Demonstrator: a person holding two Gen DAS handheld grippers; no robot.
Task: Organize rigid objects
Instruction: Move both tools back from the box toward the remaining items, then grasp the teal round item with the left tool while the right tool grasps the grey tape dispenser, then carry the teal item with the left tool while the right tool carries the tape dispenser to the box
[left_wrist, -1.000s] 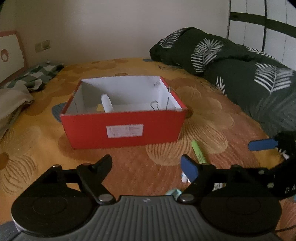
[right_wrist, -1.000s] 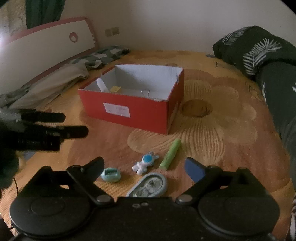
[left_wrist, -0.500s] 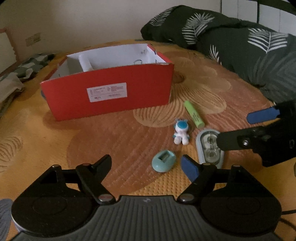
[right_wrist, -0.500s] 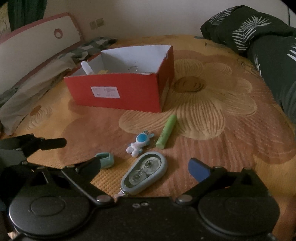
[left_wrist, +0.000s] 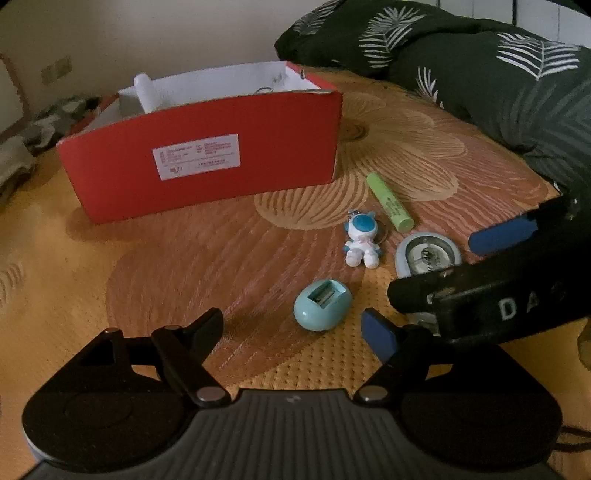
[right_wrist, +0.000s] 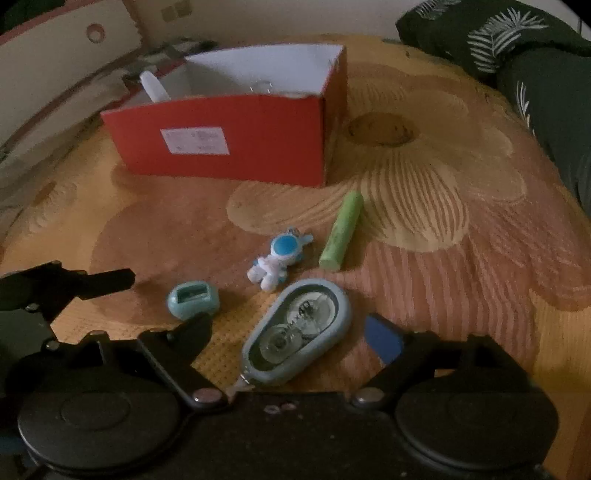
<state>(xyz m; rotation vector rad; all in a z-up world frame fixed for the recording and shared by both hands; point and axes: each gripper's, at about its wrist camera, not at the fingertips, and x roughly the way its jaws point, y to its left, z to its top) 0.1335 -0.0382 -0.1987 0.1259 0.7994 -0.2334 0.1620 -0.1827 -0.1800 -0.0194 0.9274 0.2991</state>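
Orange flowery bedspread (left_wrist: 147, 266) with a red box (left_wrist: 207, 162) on it, which already holds a white tube and a binder clip or two. Just in front of the box, still loose: green marker (right_wrist: 341, 230), astronaut keychain (right_wrist: 280, 258), teal sharpener (left_wrist: 322, 304), correction tape (right_wrist: 299, 332). Right gripper (right_wrist: 288, 338) has just been closing a bit around the tape but isn't pressing yet; left gripper (left_wrist: 291, 328) gapes by the sharpener, so I'd say most sorting's left.

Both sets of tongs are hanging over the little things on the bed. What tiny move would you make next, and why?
Probably close the right tongs on the tape dispenser: it already lies between their open jaws, which have just been narrowing, untouched. The red box waits behind.
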